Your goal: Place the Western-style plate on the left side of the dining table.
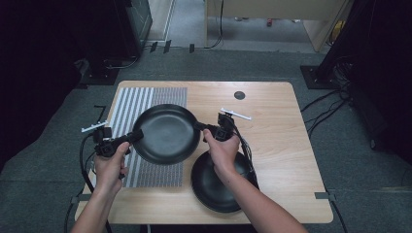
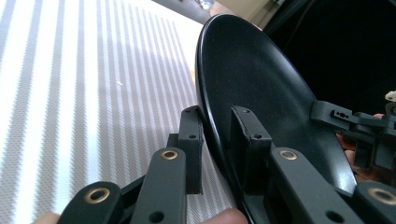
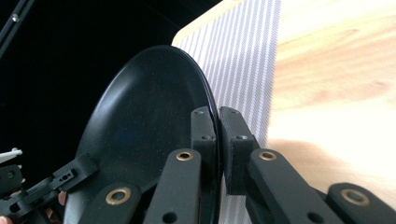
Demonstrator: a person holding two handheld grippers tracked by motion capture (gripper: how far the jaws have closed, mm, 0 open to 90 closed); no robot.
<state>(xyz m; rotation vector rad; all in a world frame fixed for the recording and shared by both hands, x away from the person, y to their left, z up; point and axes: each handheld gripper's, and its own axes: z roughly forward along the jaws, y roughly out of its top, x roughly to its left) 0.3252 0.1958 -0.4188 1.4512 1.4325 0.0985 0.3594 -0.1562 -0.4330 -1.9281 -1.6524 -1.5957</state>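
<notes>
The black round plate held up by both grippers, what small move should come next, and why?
Probably lower it level onto the striped placemat. Both the left hand-held gripper and the right hand-held gripper pinch opposite rims of the black round plate, and a second black plate occupies the wooden table nearby.

Black round plate (image 1: 167, 133), matte, shallow w/ raised rim, held up off table, approx level, over striped mat's right edge, near table centre. Rim gripped at 9 and 3 o'clock. Second black plate (image 1: 216, 187), same look, flat on table at 5 o'clock from first, partly overlapped by it.
</notes>
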